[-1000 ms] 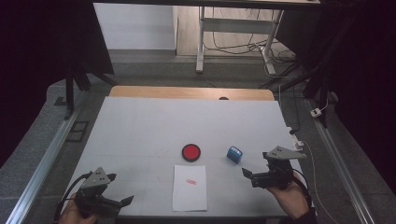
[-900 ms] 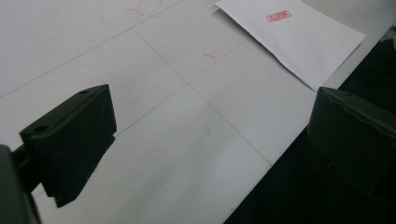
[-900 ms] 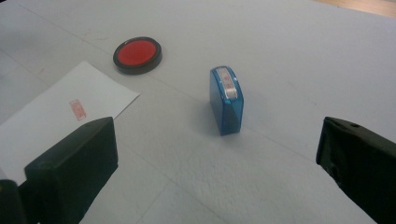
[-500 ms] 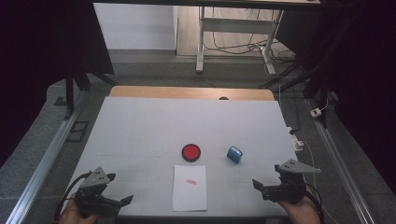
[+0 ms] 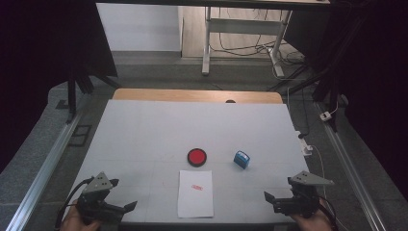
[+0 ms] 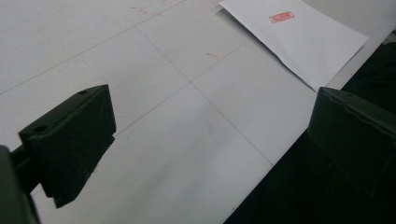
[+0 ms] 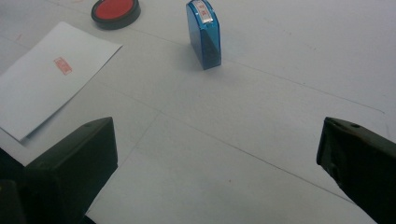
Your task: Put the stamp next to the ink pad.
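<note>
At the near edge of the table (image 5: 144, 130) both tools rest low, each in a hand: the left gripper (image 5: 126, 207) sits at the near left corner with its jaws spread wide and nothing between them, and the right gripper (image 5: 269, 197) sits at the near right corner, jaws equally wide and empty. Between them, just in from the edge, lies a sheet of paper (image 5: 195, 193) with a small red stamp mark (image 5: 196, 186) printed near its far end, so the stamping looks done and the work in hand appears to be parking the tools clear of everything. To do that well, each hand should keep its jaws apart and off the sheet, so no corner gets dragged or creased, and settle level on the bare table. From the left gripper view the paper (image 6: 299, 42) lies ahead and to the right, apart from both jaws. In the right gripper view the blue stamp (image 7: 204, 35) stands upright, straight ahead, well beyond the jaws. In the high view it sits past the sheet's far right corner, forward and left of the right gripper. Just left of the stamp (image 5: 242, 159) sits the round red ink pad (image 5: 197, 157), uncovered, near the sheet's far edge but not touching it.
</note>
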Demonstrator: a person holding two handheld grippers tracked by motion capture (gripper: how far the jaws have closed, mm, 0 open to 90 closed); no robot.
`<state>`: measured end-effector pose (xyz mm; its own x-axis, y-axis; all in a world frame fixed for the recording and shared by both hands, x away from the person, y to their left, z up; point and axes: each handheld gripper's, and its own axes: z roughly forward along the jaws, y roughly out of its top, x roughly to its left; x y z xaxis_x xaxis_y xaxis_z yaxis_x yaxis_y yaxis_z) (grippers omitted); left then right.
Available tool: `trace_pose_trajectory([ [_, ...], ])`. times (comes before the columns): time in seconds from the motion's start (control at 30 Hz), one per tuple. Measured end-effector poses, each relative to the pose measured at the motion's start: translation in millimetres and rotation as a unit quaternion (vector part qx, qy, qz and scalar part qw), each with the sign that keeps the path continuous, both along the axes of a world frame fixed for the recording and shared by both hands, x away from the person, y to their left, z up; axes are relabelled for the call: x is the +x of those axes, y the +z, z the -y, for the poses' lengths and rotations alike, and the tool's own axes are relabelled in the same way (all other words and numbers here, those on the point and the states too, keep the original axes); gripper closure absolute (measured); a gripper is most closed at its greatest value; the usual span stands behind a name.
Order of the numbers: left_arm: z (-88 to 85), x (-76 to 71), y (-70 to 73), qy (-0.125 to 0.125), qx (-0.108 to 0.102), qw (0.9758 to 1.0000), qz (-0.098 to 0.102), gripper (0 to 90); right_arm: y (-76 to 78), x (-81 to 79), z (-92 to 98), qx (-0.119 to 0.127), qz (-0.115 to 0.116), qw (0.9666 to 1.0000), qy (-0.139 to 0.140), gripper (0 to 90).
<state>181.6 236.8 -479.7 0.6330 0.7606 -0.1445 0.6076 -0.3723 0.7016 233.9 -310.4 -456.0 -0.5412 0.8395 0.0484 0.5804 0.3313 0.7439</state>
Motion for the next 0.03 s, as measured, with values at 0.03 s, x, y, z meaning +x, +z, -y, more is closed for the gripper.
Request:
trace_pose_trajectory([
  [0.03, 0.1, 0.3, 0.4, 0.0, -0.001, 1.0, 0.001, 1.2, -0.2, 0.0, -0.2, -0.002, 0.0, 1.0, 0.002, 0.0],
])
